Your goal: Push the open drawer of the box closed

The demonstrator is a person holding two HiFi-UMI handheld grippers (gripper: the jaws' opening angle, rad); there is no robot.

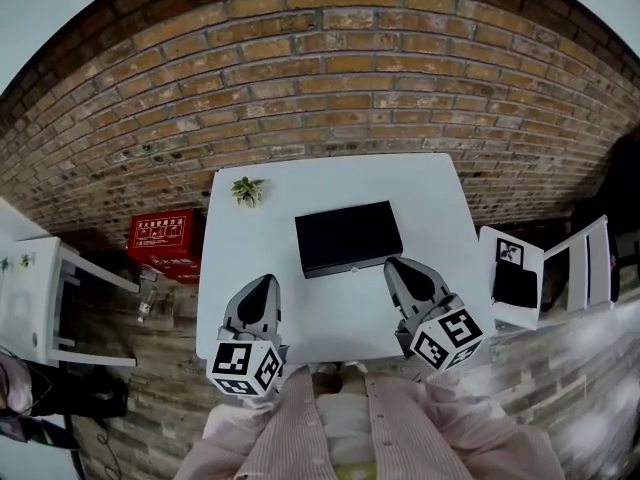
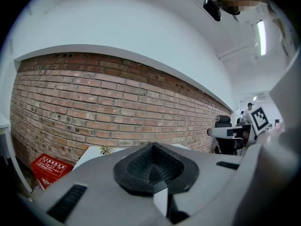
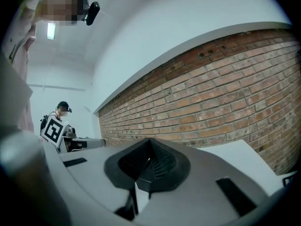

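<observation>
A flat black box (image 1: pixel 348 238) lies in the middle of the white table (image 1: pixel 430 198), with a small pull on its near edge. I cannot see a drawer standing out from it. My left gripper (image 1: pixel 265 282) hovers over the table's near left part, short of the box, jaws together with nothing between them. My right gripper (image 1: pixel 393 264) is at the box's near right corner, jaws also together and empty. In the left gripper view (image 2: pixel 153 166) and the right gripper view (image 3: pixel 149 166) the pads meet, both pointing at the brick wall; the box is hidden there.
A small potted plant (image 1: pixel 247 190) stands at the table's far left corner. On the floor to the left are a red box (image 1: pixel 165 236) and a white shelf (image 1: pixel 40 288). A white chair (image 1: pixel 560 268) with a dark item stands to the right. A brick wall (image 1: pixel 320 78) runs behind.
</observation>
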